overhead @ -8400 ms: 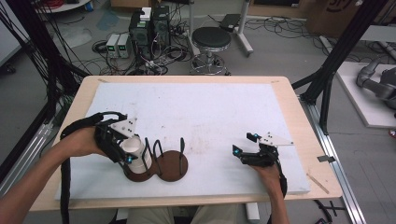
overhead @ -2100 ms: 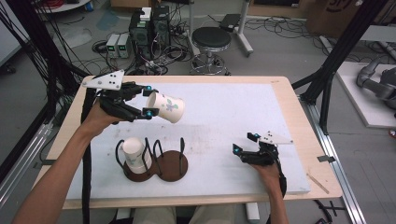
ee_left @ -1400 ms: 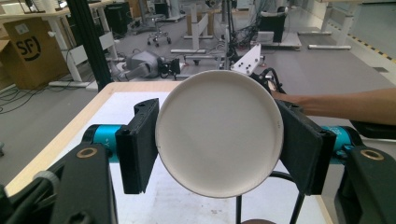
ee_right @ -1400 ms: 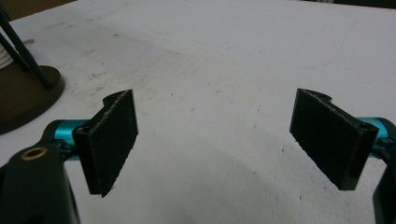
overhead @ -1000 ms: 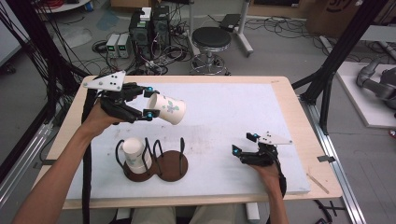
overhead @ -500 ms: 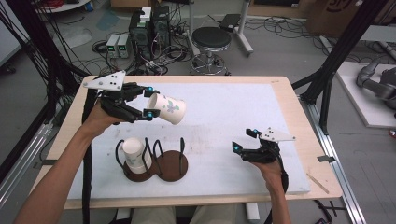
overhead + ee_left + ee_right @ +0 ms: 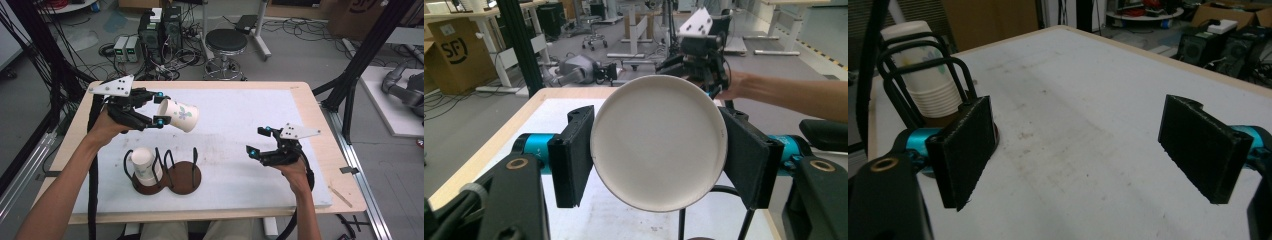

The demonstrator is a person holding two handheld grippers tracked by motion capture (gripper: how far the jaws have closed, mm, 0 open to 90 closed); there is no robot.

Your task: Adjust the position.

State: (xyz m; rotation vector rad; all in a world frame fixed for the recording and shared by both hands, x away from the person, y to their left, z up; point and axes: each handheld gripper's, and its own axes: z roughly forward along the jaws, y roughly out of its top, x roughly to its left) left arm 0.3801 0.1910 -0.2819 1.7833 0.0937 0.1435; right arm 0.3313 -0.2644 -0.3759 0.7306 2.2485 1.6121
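Observation:
My left gripper is raised over the table's left half and shut on a white paper cup with a floral print, held on its side, mouth toward the right. In the left gripper view the cup's round bottom sits squeezed between the two black jaws. Below it, a stack of paper cups stands upside down in the left ring of a brown wire cup holder; its right ring is empty. My right gripper hovers open over the table's right side, with nothing between its jaws.
A white mat covers most of the wooden table. The right gripper view shows the cup stack in the wire holder at far left. Beyond the table stand a round stool, black frame posts and cables.
Earlier the left gripper was down at the stack in the holder; it now holds one cup lifted above it. In the last second, the right gripper rose a little off the table.

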